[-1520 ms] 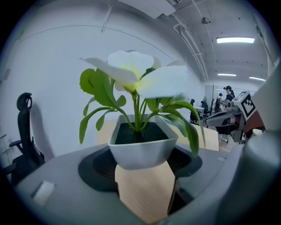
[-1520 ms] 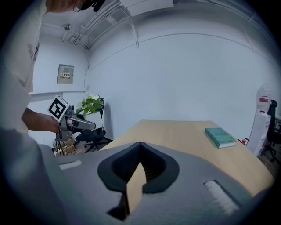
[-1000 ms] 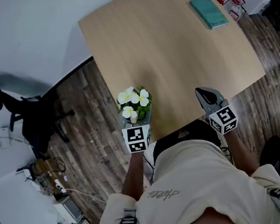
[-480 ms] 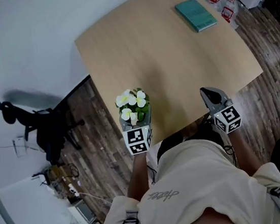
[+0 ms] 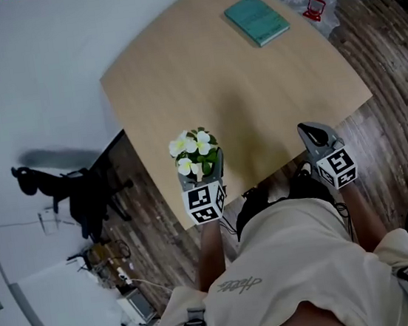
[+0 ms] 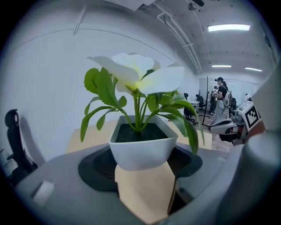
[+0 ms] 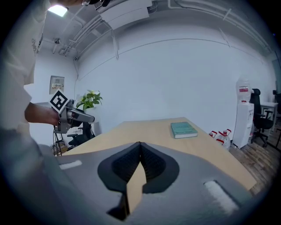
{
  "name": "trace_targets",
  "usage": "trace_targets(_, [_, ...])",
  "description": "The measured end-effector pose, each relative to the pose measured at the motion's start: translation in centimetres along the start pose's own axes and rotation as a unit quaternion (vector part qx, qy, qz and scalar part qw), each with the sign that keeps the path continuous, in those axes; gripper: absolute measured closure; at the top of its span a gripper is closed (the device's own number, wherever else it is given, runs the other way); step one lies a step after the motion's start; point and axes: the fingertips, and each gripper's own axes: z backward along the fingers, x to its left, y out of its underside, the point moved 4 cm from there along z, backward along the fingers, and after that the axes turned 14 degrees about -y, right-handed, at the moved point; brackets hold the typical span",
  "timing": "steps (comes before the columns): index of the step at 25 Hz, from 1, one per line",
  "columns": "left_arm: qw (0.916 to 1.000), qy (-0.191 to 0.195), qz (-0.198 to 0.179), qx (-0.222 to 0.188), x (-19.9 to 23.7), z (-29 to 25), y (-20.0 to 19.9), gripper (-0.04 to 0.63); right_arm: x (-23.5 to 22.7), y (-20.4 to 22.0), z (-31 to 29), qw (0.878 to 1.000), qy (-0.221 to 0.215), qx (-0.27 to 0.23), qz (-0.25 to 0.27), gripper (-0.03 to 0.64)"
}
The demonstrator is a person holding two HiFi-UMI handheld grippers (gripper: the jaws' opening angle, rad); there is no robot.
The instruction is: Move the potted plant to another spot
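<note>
Left gripper view: left claw (image 6: 141, 163) pinches potted plant (image 6: 139, 145) | head view: book (image 5: 257, 19)

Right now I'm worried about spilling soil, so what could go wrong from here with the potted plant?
1. The left hand-held gripper clamps only the lower part of the white square pot. The tall white-flowered plant above might make it tip or slip.
2. The pot hangs near a corner of the light wooden table. Released here, it could end up on the dark wood floor.
</note>
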Motion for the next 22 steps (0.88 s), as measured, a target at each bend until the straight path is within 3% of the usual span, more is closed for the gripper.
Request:
trace_targets(12, [0.9999, 0.001, -0.01, -0.008, -9.4, -0.5, -2.2, 0.238, -7.2, 1.7, 7.0, 1.0, 0.011, -0.016, -0.004, 0.614])
trace_targets(22, [0.9996, 0.029, -0.002, 0.007, -12.1, -0.5, -2.5, 0.238, -8.8, 3.1, 8.0, 0.999, 0.02, -0.018, -0.04, 0.614])
